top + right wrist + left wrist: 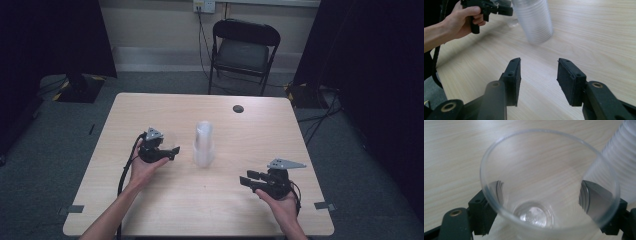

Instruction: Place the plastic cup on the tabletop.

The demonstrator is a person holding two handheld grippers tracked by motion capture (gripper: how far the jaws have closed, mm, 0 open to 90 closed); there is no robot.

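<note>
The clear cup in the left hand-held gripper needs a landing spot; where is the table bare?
Bare: the table behind the cup stack, and the near edge between both forearms. Crowded: between the left hand-held gripper and the stack.

Dim room, dark at the sides — my desk evenly lit from above; cup stack blurred, soft shadows under my jaws.

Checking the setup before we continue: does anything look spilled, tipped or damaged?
Nothing stands out. The stack of clear cups stands upright on the table, and the left gripper holds one clear cup, empty and intact.
</note>
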